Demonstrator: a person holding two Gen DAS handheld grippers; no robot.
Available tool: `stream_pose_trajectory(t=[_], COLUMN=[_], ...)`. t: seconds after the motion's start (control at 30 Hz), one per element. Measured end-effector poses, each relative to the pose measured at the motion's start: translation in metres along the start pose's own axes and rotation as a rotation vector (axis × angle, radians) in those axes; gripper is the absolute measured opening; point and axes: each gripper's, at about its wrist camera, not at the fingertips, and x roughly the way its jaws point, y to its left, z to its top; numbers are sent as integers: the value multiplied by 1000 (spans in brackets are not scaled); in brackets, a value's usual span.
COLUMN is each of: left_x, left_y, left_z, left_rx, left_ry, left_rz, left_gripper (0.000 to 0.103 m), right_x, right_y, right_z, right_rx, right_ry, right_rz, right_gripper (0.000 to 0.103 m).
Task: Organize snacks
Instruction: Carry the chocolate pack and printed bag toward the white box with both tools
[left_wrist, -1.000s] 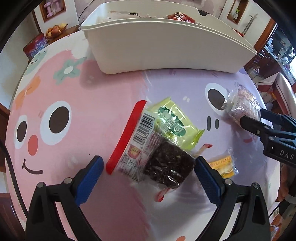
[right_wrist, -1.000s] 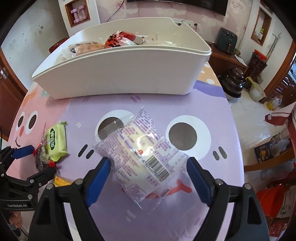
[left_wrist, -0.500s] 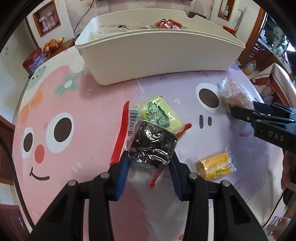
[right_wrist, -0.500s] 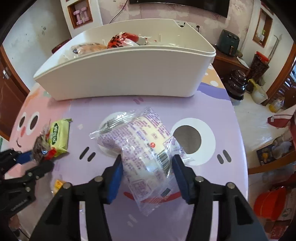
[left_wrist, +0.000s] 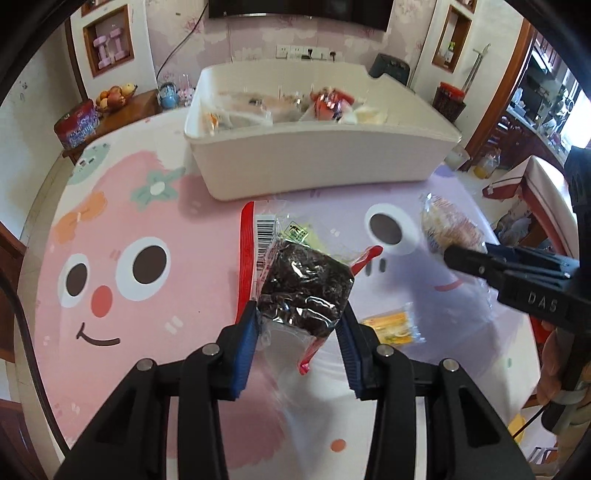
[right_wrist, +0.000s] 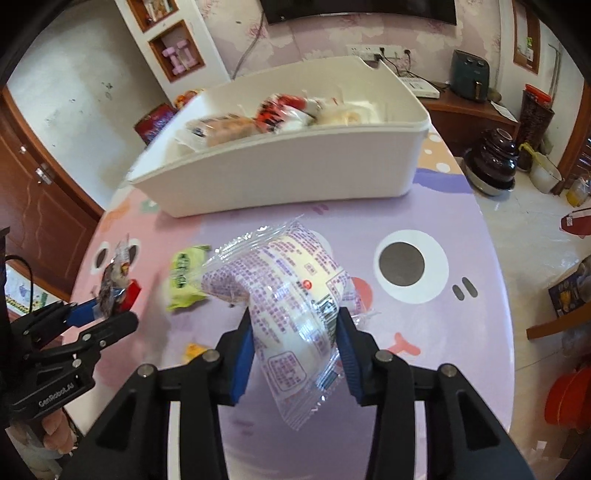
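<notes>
Left gripper clamped on dark brown cake in clear wrap; right gripper closing on white bun in purple-print wrap, both off bench. Lift clear over wall of white plastic bin ahead, w/o squashing

The right gripper body carries the white lettering "DAS". The left gripper body carries "GenRobot.AI". A barcode is printed on the red-edged packet; its digits are illegible. Purple print on the clear bag is too small to read.
</notes>
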Motion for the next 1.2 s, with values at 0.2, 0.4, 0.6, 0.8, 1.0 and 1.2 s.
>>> stream_pose_trajectory(t=[0.2, 0.4, 0.6, 0.8, 1.0, 1.2], left_x=[-36, -78, -107, -128, -128, -115], left_y=[-4, -9, -16, -15, -13, -15], left_z=[10, 34, 73, 123, 171, 205], left_rx=[-11, -17, 27, 39, 55, 67], left_ry=[-49, -114, -169, -229, -275, -287], left_rz=[-2, -5, 51, 96, 164, 195], left_gripper=[40, 40, 40, 40, 41, 41], right_x=[-36, -76, -118, -153, -165, -151], right_y=[16, 31, 47, 61, 66, 61], right_z=[3, 16, 49, 97, 144, 182], right_rx=[-23, -63, -113, -157, -170, -136], right_ry=[-65, -153, -257, -371, -446, -453], right_rz=[50, 81, 94, 70, 34, 9], right_gripper=[42, 42, 42, 42, 43, 43])
